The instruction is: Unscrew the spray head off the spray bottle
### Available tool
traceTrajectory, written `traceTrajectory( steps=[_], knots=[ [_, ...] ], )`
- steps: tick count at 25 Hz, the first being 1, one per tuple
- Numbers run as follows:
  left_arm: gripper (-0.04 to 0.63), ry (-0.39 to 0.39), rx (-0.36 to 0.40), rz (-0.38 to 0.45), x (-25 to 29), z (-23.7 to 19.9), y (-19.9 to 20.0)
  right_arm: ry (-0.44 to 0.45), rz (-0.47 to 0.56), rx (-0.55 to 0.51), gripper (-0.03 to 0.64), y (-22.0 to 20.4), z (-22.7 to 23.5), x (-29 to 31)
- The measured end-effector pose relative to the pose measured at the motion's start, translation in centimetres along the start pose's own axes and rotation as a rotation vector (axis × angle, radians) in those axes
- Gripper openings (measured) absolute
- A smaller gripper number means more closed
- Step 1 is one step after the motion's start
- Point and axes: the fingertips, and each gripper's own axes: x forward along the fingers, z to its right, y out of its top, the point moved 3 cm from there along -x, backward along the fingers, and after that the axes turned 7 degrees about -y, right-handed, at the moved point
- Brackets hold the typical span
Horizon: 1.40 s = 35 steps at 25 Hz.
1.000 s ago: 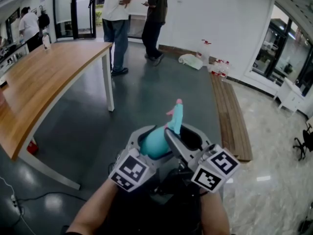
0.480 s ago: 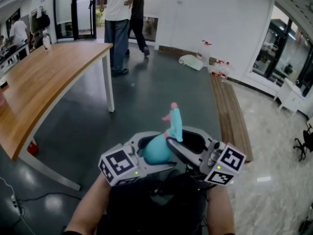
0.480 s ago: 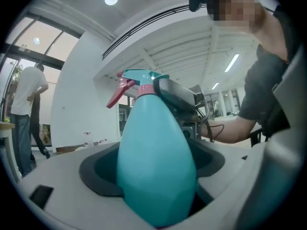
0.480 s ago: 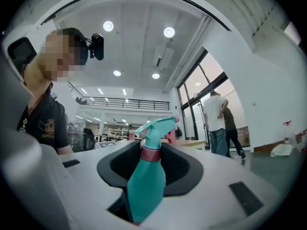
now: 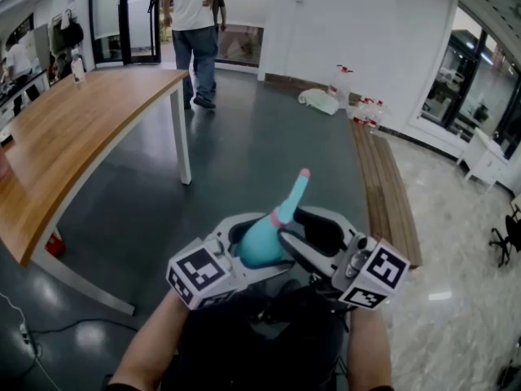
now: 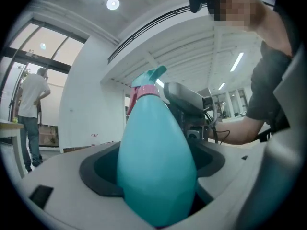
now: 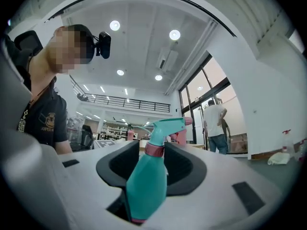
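A teal spray bottle (image 5: 257,243) with a pink collar (image 7: 154,150) and a teal spray head (image 5: 296,195) is held in the air in front of the person. My left gripper (image 5: 247,241) is shut on the bottle's fat body (image 6: 156,162), which fills the left gripper view. My right gripper (image 5: 303,233) comes in from the right at the neck. Its jaws have just been opening a little, with the collar still between the pads and touching them. In the head view the spray head leans up and to the right.
A long wooden table (image 5: 73,137) stands at the left on the dark grey floor. A wooden strip (image 5: 383,186) runs along the right, with bottles (image 5: 358,104) and a white bag (image 5: 317,100) by the far wall. A person (image 5: 195,23) stands beyond the table.
The spray head has gone from nearly upright to leaning right. Both grippers have turned a little with the bottle. The people at the back have walked further off.
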Motion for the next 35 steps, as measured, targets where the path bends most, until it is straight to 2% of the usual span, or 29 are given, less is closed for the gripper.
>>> traceTrajectory(
  steps=[7, 10, 19, 25, 28, 32, 35],
  knots=[
    [0.419, 0.24, 0.016, -0.012, -0.5, -2.4, 0.0, -0.2, -0.018, 0.043, 0.153, -0.1, 0.5, 0.7],
    [0.419, 0.288, 0.028, -0.031, -0.2, -2.5, -0.4, -0.245, -0.028, 0.09, 0.153, -0.1, 0.1, 1.1],
    [0.419, 0.32, 0.016, -0.029, -0.2, -2.3, -0.8, -0.331, -0.081, 0.093, 0.153, -0.3, 0.3, 1.9],
    [0.419, 0.419, 0.019, -0.008, 0.0, -2.9, -0.7, -0.426, -0.14, 0.038, 0.153, 0.0, 0.6, 3.1],
    [0.419, 0.438, 0.014, -0.01, 0.0, -3.0, -0.8, -0.47, -0.169, 0.009, 0.152, -0.1, 0.8, 3.5],
    [0.419, 0.426, 0.006, -0.007, -0.2, -2.9, -0.8, -0.453, -0.175, 0.013, 0.153, -0.2, 0.9, 3.7],
    [0.419, 0.372, 0.011, 0.008, -0.4, -2.4, -0.4, -0.374, -0.168, 0.025, 0.161, 0.1, 0.6, 3.6]
  ],
)
